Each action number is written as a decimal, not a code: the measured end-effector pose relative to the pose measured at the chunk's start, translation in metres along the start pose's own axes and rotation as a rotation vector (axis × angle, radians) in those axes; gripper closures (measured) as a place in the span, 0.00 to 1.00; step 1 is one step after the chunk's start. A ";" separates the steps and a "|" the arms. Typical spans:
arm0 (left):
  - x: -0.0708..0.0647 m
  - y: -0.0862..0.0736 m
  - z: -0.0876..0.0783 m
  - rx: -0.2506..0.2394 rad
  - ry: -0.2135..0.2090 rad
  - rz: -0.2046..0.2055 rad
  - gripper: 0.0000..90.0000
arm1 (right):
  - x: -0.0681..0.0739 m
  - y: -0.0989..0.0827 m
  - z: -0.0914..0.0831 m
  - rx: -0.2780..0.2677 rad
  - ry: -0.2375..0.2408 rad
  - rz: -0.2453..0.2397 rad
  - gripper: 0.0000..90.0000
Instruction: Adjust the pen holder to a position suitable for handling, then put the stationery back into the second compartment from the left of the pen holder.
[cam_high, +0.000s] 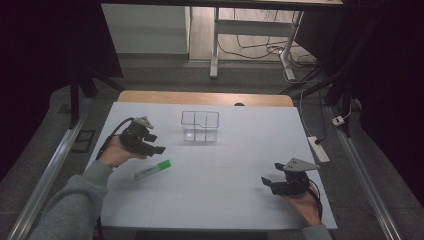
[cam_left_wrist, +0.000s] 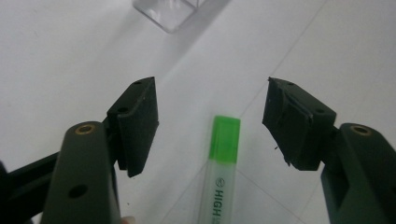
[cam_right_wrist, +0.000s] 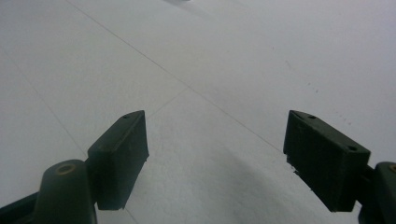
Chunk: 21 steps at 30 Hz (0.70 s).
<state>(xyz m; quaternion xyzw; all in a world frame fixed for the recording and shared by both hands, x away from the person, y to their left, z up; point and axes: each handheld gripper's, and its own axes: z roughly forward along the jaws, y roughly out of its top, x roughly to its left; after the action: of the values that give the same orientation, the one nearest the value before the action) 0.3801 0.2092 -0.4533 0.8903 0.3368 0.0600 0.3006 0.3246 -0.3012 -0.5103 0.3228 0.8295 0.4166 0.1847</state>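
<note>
A green highlighter (cam_high: 153, 169) lies flat on the white table top, left of the middle. In the left gripper view the highlighter (cam_left_wrist: 222, 168) points its green cap up between the jaws, and neither pad touches it. My left gripper (cam_high: 157, 149) hovers just beyond the pen's far end and stands open (cam_left_wrist: 210, 95). A clear plastic organiser (cam_high: 200, 126) with compartments stands at the middle back; its corner (cam_left_wrist: 170, 14) shows ahead of the left jaws. At the front right my right gripper (cam_high: 268, 183) rests low over bare table, open and holding nothing (cam_right_wrist: 215, 140).
The white sheet (cam_high: 225, 200) covers a wooden table whose far edge (cam_high: 205, 97) shows behind it. A power strip (cam_high: 318, 149) lies off the right edge. A grey sleeve (cam_high: 75, 205) comes in at the bottom left. Desk legs and cables stand on the floor behind.
</note>
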 end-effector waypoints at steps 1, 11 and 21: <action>-0.001 0.000 0.001 0.007 -0.002 0.003 0.38 | 0.000 0.000 0.000 0.000 0.000 0.000 0.24; -0.007 -0.004 0.004 0.034 -0.023 0.026 0.37 | 0.001 -0.002 -0.002 -0.002 0.001 0.000 0.24; -0.008 -0.013 0.014 0.078 -0.020 0.031 0.37 | 0.002 -0.001 -0.002 0.004 0.002 0.002 0.24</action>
<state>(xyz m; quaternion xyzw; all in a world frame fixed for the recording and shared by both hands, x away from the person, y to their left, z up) 0.3708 0.2048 -0.4716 0.9069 0.3223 0.0427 0.2680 0.3220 -0.3017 -0.5105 0.3236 0.8301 0.4156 0.1827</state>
